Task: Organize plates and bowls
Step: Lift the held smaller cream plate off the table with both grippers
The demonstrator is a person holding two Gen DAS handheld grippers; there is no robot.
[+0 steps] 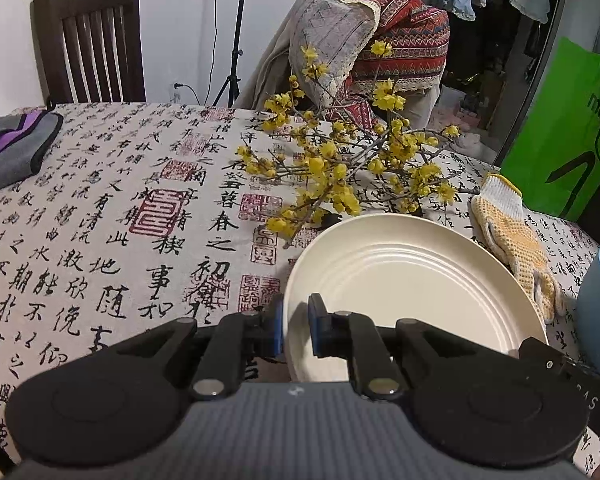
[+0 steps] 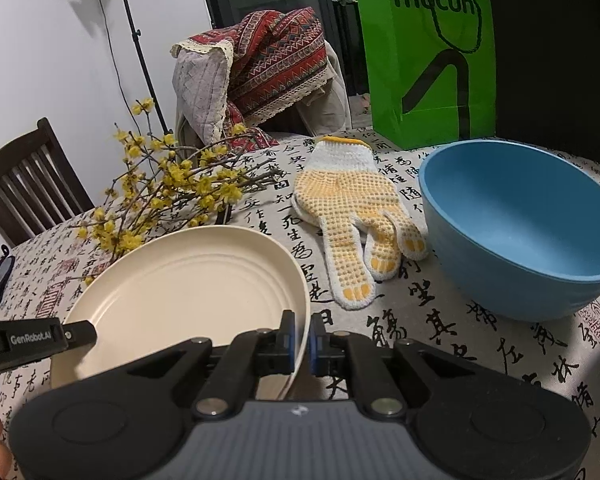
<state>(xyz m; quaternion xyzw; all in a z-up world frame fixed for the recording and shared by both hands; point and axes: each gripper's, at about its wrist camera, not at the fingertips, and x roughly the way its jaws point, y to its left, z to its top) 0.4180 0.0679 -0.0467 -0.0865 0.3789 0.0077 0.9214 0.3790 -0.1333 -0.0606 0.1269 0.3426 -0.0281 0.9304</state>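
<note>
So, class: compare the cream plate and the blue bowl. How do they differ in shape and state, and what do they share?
The plate is cream, shallow and ridged in rings; the bowl is blue, deep and smooth inside. The plate's rim is pinched by the left gripper and the right gripper; the bowl stands free, untouched. Both are round, empty and above the same tablecloth.

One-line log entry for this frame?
left gripper: shut on cream plate rim | right gripper: shut on opposite rim | blue bowl: untouched
</note>
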